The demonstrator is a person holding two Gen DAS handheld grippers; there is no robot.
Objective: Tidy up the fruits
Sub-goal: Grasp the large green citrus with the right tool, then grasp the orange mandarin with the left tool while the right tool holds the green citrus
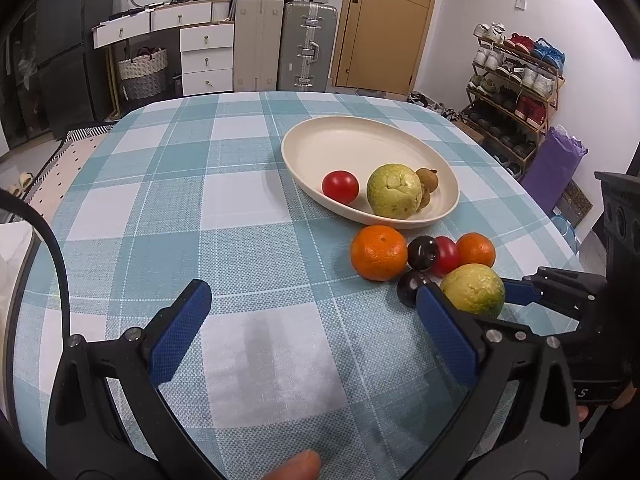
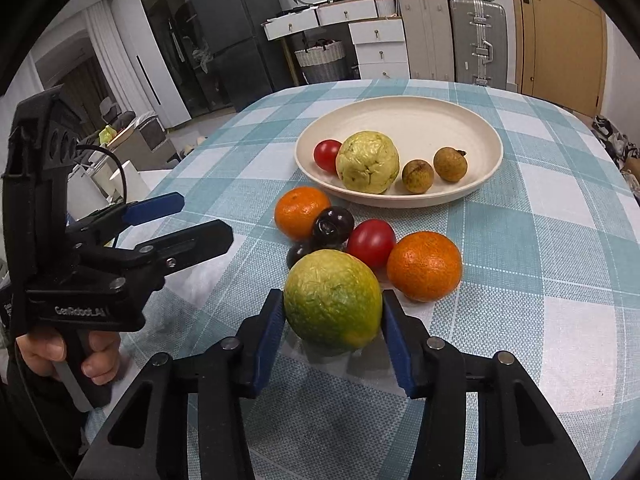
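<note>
The green guava (image 2: 333, 300) sits between the right fingers (image 2: 273, 334), apparently gripped. Left gripper (image 1: 308, 328) is spread wide, empty. Ahead wait an orange (image 2: 424, 266) and the plate (image 2: 440, 120); a smooth rind could slip, scattering neighbours across the worktop (image 2: 560, 240).

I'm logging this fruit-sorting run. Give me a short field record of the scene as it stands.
plate: holds red tomato, pale green guava, two longans
on tablecloth: two oranges, red tomato, two dark plums
right gripper: shut on green-yellow guava, near the loose pile
left gripper: open, empty, above the cloth
</note>
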